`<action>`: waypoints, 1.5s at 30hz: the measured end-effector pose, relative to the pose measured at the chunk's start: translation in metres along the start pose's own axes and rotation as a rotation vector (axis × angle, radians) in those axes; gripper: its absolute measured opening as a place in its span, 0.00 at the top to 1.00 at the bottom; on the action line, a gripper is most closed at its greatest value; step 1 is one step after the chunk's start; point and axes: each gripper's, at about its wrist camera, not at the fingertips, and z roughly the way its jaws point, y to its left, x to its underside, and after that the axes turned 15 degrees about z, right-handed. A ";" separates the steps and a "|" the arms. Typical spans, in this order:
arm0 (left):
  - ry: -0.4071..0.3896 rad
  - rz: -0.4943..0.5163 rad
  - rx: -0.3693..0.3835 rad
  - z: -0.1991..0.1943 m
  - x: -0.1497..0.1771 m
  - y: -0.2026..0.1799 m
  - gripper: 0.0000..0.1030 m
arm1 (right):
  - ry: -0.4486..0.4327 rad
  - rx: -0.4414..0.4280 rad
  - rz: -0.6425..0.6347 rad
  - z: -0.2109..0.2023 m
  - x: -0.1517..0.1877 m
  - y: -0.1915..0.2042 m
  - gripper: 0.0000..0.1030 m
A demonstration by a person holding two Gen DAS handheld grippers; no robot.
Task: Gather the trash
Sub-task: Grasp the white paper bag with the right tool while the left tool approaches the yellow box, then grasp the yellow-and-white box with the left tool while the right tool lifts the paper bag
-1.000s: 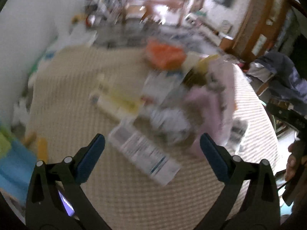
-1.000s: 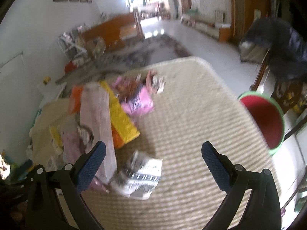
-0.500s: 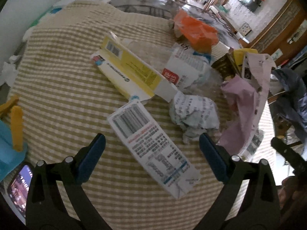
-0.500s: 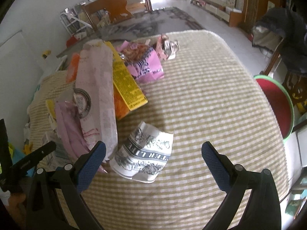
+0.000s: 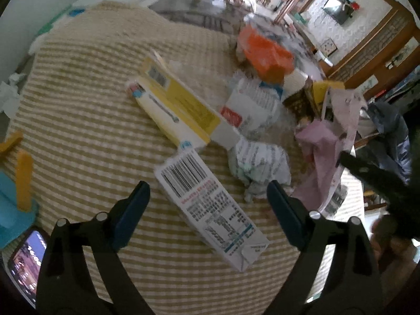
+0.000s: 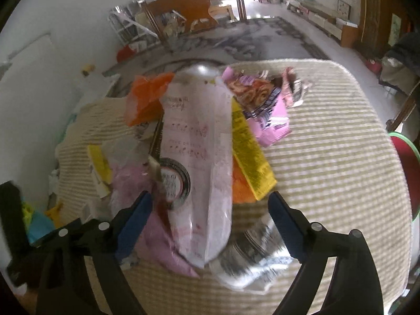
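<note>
Trash lies on a striped cloth-covered table (image 5: 78,120). In the left wrist view my left gripper (image 5: 207,210) is open just above a flattened white carton with a barcode (image 5: 207,204). Beyond it lie a yellow box (image 5: 178,110), a crumpled white wrapper (image 5: 260,162), an orange bag (image 5: 265,55) and pink plastic (image 5: 320,152). In the right wrist view my right gripper (image 6: 208,223) is open over a long pale pink bag (image 6: 199,157) and a crumpled black-and-white wrapper (image 6: 249,257). A yellow box (image 6: 249,157) and pink snack packets (image 6: 265,110) lie beyond.
A phone (image 5: 23,260) and a blue item with yellow pegs (image 5: 15,199) sit at the table's left edge. A red-and-green bin (image 6: 407,176) stands beside the table at right. Chairs and furniture stand beyond the table.
Both grippers have moved down and closer to the trash. The right one now hangs over the long pale pink bag and the crumpled wrapper. Both stay open.
</note>
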 end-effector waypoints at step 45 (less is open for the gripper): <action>-0.328 0.155 -0.050 -0.045 -0.093 -0.183 0.63 | -0.284 -0.051 0.206 -0.130 -0.062 -0.217 0.57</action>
